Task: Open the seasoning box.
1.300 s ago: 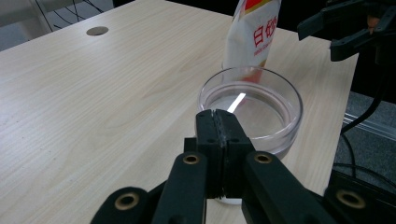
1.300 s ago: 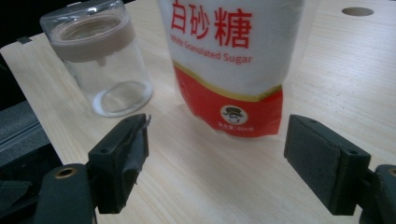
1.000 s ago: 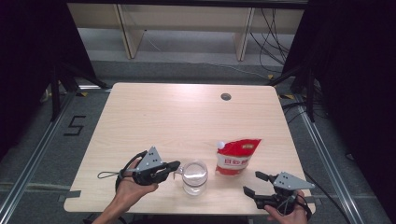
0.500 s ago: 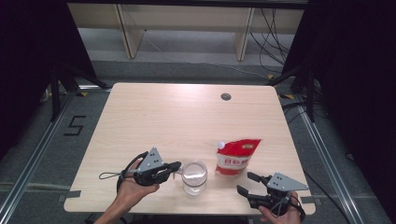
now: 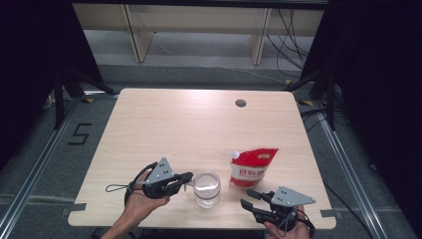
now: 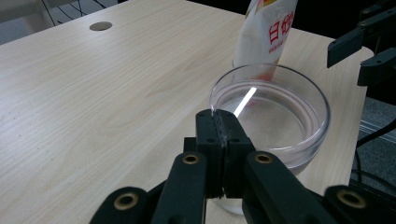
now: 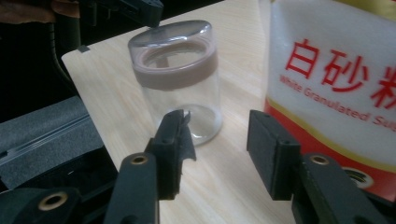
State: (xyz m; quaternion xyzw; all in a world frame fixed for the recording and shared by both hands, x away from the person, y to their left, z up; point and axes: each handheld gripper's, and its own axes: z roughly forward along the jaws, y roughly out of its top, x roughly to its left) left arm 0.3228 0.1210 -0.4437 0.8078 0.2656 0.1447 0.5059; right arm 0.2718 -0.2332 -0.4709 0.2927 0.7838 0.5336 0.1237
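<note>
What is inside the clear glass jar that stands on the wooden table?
The clear glass jar looks empty: in the left gripper view, only light reflections and the red-and-white sugar pouch behind it show through the glass. The shut left gripper covers part of its near rim.

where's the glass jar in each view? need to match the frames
High view: glass jar near the table's front edge, between the left gripper and the sugar pouch.
Left gripper view: right of centre, open mouth seen from above, its rim pinched in this gripper's shut jaws.
Right gripper view: upper centre-left, beyond the jaws, standing upright.
Shared landmark: the red-and-white sugar pouch beside the jar, seen in all three.
</note>
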